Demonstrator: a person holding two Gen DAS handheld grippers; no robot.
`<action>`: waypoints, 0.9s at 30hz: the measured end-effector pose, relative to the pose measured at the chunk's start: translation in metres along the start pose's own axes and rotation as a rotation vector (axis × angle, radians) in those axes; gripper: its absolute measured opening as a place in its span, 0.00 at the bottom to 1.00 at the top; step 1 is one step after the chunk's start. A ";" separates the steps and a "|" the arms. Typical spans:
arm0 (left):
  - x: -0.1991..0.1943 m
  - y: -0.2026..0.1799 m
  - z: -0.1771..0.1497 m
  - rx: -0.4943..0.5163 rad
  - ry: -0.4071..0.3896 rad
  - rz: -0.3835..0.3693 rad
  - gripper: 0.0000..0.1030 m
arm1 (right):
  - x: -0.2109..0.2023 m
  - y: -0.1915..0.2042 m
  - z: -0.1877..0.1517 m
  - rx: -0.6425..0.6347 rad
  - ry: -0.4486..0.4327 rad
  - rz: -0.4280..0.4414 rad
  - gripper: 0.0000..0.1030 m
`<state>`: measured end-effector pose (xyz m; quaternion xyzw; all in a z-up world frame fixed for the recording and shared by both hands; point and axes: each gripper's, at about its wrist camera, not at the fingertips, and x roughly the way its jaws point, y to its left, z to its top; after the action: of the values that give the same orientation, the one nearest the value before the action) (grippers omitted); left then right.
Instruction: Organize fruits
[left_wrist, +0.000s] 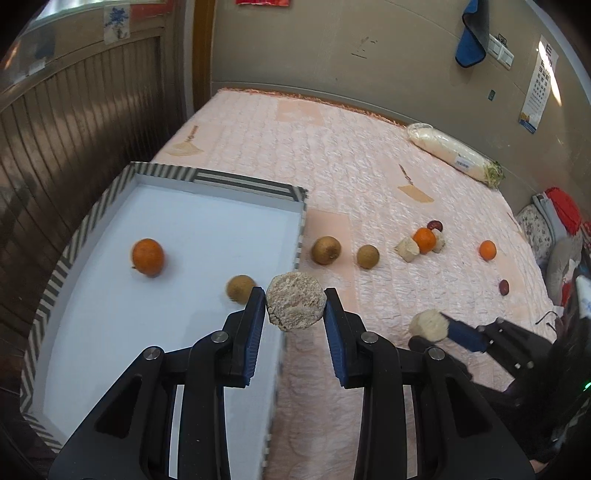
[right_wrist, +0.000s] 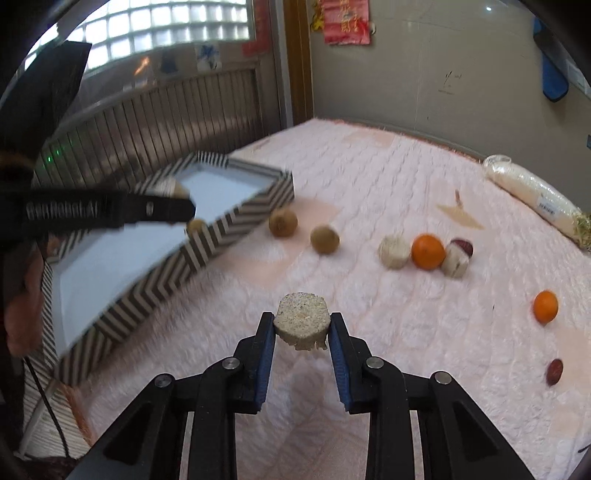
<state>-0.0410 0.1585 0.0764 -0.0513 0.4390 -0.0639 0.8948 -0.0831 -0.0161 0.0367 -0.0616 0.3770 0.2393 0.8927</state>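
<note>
My left gripper (left_wrist: 294, 295) is shut on a crumbly beige chunk (left_wrist: 295, 310), held over the right rim of the striped tray (left_wrist: 243, 181). An orange (left_wrist: 147, 256) and a brown fruit (left_wrist: 240, 288) lie inside the tray. My right gripper (right_wrist: 302, 318) is shut on a second beige chunk (right_wrist: 301, 325) above the pink quilt (right_wrist: 406, 177). On the quilt lie two brown fruits (right_wrist: 283, 221) (right_wrist: 325, 239), two beige chunks (right_wrist: 394, 252) (right_wrist: 456, 260) flanking an orange (right_wrist: 427, 251), another orange (right_wrist: 545, 305) and a dark red fruit (right_wrist: 554, 371).
A wrapped white roll (left_wrist: 454, 151) lies by the far wall. Folded clothes (left_wrist: 554, 218) are piled at the quilt's right edge. A wooden panelled wall (left_wrist: 74, 129) stands close to the tray's left side. Another dark red fruit (left_wrist: 434, 224) sits behind the middle orange.
</note>
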 end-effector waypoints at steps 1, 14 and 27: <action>-0.002 0.002 0.000 -0.001 -0.004 0.009 0.30 | -0.002 0.002 0.004 -0.001 -0.008 0.012 0.27; -0.014 0.048 -0.005 -0.052 -0.030 0.131 0.30 | 0.005 0.052 0.059 -0.062 -0.076 0.085 0.27; -0.004 0.085 -0.010 -0.105 -0.015 0.191 0.30 | 0.038 0.091 0.076 -0.124 -0.042 0.140 0.27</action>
<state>-0.0453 0.2425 0.0612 -0.0567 0.4380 0.0451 0.8960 -0.0543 0.1002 0.0697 -0.0853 0.3461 0.3253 0.8759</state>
